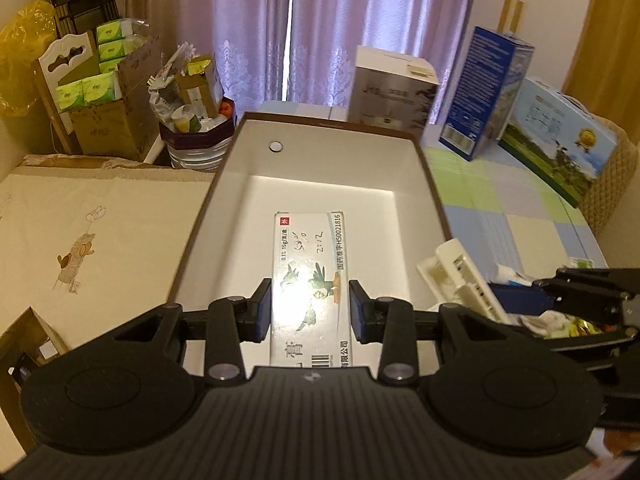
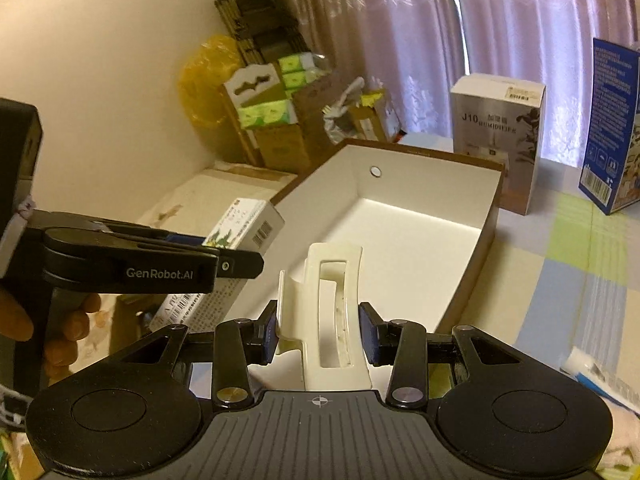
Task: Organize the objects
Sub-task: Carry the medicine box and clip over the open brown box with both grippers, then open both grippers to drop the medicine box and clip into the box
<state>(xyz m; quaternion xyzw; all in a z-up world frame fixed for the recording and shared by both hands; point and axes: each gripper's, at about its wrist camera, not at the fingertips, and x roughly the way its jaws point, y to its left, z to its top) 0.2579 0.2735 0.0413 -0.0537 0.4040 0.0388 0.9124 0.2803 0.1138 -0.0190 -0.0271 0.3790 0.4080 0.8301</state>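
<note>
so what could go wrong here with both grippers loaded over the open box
1. The left gripper holds the long ointment carton near one end, so it may pivot or slip on release.
2. The right gripper carries the white plastic clip close beside the left one; the two could bump above the brown-edged box.
3. The clip's curved, hollow sides give the pads little flat contact, so it may twist.

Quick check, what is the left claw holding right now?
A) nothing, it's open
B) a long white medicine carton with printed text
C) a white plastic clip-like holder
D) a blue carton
B: in the left wrist view the left claw has both pads pressed on the sides of the long white medicine carton, held over the open white box; the white plastic holder is in the right claw.
</note>
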